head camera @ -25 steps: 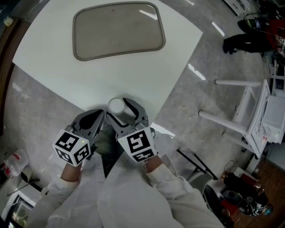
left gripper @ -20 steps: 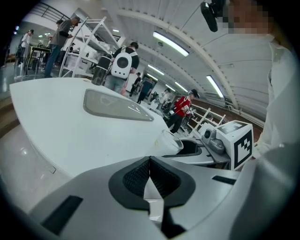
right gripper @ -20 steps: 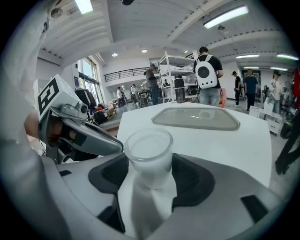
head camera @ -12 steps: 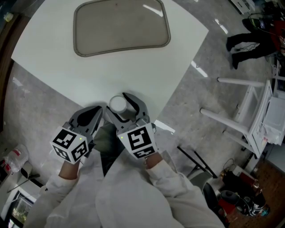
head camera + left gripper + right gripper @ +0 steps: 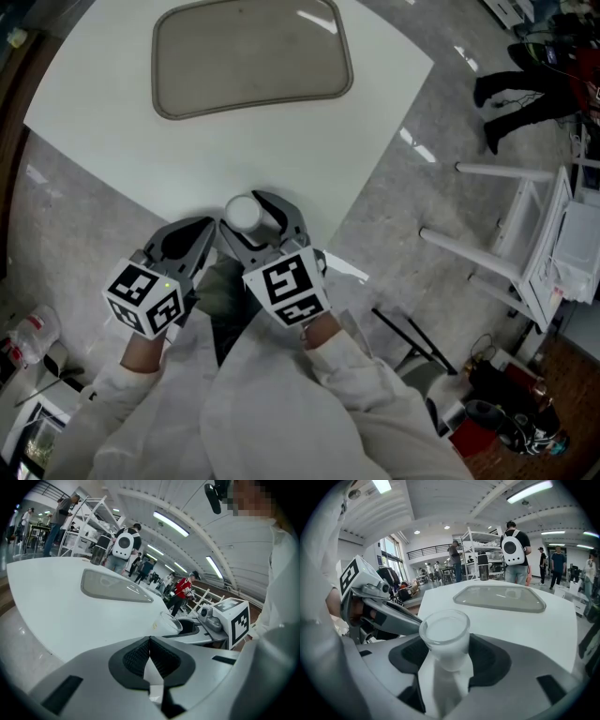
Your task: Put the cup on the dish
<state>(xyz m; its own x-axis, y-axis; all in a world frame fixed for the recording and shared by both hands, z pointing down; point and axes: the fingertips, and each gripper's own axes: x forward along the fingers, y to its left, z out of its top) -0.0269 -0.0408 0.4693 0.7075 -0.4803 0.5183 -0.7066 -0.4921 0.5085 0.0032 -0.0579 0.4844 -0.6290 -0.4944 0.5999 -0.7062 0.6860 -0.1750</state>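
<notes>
Well apart from the dish (image 5: 251,58), on its near side, right gripper (image 5: 255,219) fingers clasp the upright cup (image 5: 444,637), probably ready for carrying to the dish; left gripper (image 5: 150,644) fingers pressed together, empty, likely idle.

So taking the dish (image 5: 251,61) as the anchor: it sits on the far part of the table (image 5: 234,150). The cup (image 5: 246,214) is well nearer than the dish, over the table's near edge, between the jaws of the right gripper (image 5: 255,218). The left gripper (image 5: 150,644) is just left of the cup (also well short of the dish). A folded rack (image 5: 511,253) lies on the floor, right of the dish.
</notes>
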